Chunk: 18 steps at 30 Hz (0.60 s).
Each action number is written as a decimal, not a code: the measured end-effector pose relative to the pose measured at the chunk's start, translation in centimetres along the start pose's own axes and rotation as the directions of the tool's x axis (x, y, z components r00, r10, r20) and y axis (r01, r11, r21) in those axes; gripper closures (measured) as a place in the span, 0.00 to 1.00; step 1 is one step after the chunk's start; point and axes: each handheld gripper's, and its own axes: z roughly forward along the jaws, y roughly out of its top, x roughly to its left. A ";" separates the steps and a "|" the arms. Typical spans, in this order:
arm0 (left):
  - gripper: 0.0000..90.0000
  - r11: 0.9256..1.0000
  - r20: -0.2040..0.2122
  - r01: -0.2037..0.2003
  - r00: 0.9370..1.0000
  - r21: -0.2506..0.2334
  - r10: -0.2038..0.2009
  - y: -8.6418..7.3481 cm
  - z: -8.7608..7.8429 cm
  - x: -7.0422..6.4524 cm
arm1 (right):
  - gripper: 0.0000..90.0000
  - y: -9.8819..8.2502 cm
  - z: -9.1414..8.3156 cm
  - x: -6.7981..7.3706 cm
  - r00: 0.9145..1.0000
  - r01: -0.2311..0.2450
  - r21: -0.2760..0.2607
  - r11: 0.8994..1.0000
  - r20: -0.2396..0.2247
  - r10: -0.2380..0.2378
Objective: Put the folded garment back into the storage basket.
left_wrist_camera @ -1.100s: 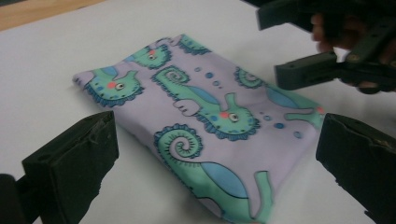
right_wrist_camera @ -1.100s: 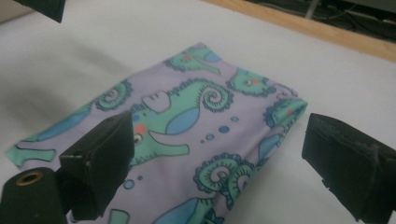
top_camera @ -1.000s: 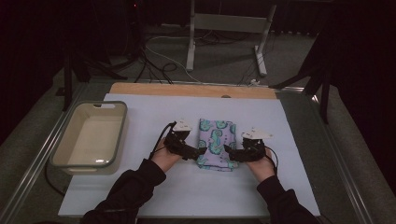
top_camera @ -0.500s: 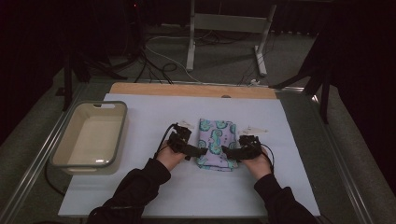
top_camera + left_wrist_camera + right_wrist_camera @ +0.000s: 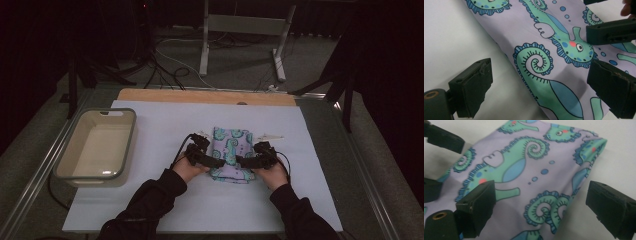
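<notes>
The folded cloth (image 5: 231, 160) with green seahorses lies flat on the white counter (image 5: 150, 210), between the two grippers. The left gripper (image 5: 541, 82) has its jaws spread over the cloth's edge: one jaw over the cloth, one over the bare counter. They have just been closing a little, but are not pinching yet. The right gripper (image 5: 544, 207) also has its jaws spread over its edge. The step looks like grabbing both edges. Next, each gripper needs to go lower and squeeze the cloth.

I am finding no legible text, label, brand, number or sign on anything in front of me; the cloth (image 5: 231, 160) under my tongs is carrying only a printed seahorse pattern.
</notes>
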 end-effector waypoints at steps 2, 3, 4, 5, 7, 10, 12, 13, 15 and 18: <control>0.12 1.000 0.014 0.011 1.000 0.004 -0.011 0.0 0.1 0.1 | 0.11 -0.1 0.1 -0.2 1.000 -0.019 0.011 1.000 -0.008 0.019; 0.12 1.000 0.025 0.009 1.000 0.010 -0.009 0.0 0.1 0.1 | 0.11 -0.2 0.1 -0.3 1.000 -0.026 0.018 0.999 -0.013 0.027; 0.13 1.000 0.030 0.012 0.999 0.012 -0.012 0.0 0.2 0.0 | 0.11 -0.3 0.2 -0.4 0.999 -0.040 0.023 0.999 -0.016 0.041; 0.17 1.000 0.032 0.007 0.999 0.014 -0.008 0.0 0.2 0.0 | 0.11 -0.4 0.2 -0.5 0.998 -0.051 0.026 0.998 -0.022 0.052; 0.18 1.000 0.041 0.009 0.999 0.021 -0.010 0.0 0.4 0.0 | 0.12 -0.5 0.3 -0.5 0.997 -0.064 0.026 0.998 -0.040 0.065; 0.20 0.999 0.054 0.019 0.998 0.032 -0.021 -0.1 0.5 0.2 | 0.15 -0.7 0.7 -0.4 0.997 -0.063 0.047 0.997 -0.049 0.066; 0.22 0.999 0.063 0.036 0.997 0.041 -0.039 -0.2 0.7 0.3 | 0.17 -0.8 0.9 -0.3 0.995 -0.072 0.057 0.996 -0.059 0.075; 0.24 0.998 0.073 0.045 0.996 0.041 -0.048 -0.3 0.8 0.3 | 0.18 -0.8 0.9 -0.2 0.995 -0.073 0.062 0.995 -0.065 0.077; 0.25 0.997 0.085 0.065 0.994 0.053 -0.069 -0.4 1.1 0.5 | 0.21 -0.9 1.0 -0.2 0.994 -0.077 0.072 0.994 -0.077 0.083; 0.32 0.995 0.106 0.081 0.991 0.051 -0.086 -0.5 1.2 0.6 | 0.27 -1.0 0.9 -0.2 0.991 -0.083 0.075 0.994 -0.102 0.091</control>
